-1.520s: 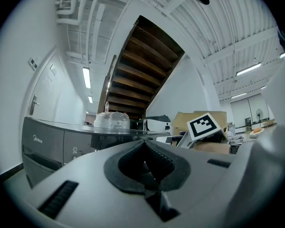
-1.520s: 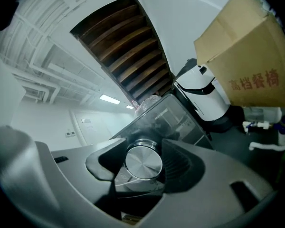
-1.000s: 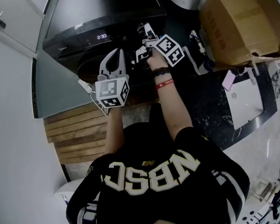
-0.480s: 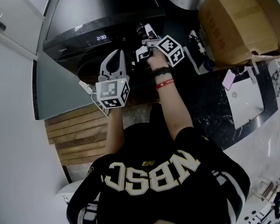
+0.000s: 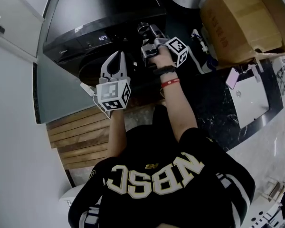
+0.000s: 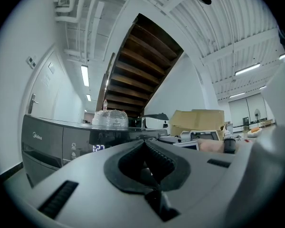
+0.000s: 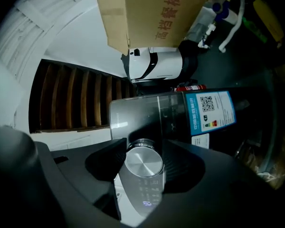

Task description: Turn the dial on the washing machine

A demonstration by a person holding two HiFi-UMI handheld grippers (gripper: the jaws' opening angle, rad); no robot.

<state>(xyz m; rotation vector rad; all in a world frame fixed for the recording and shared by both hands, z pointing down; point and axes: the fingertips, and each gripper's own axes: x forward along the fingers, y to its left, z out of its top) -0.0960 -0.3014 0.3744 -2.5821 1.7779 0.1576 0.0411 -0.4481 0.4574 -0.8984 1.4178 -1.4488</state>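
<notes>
Dial (image 7: 143,164) and right claw (image 7: 143,156) are mated. In the right gripper view the round silver face sits square between the two dark jaws, with a pad against each side of its rim. The claw therefore stands wide but is closed on the dial.

On the washer (image 5: 104,11) the dial lies just right of the lit display (image 5: 103,38), on the same front panel strip. The right claw (image 5: 150,34) reaches it from the person's side, pointing level at the panel. The face is seen head-on, so I take the dial's axis to run straight out of the panel and along the claw's own line.

The coming move hangs on that relation, as I judge it. The turn must be a roll of the wrist about that line, with no sideways push toward or away from the display, or a pad could slip off the smooth rim.

The left claw (image 5: 118,56) hangs below the display, well apart from the panel and farther from the dial. In the left gripper view its jaws are pressed together on nothing, and the display glows beyond them.
</notes>
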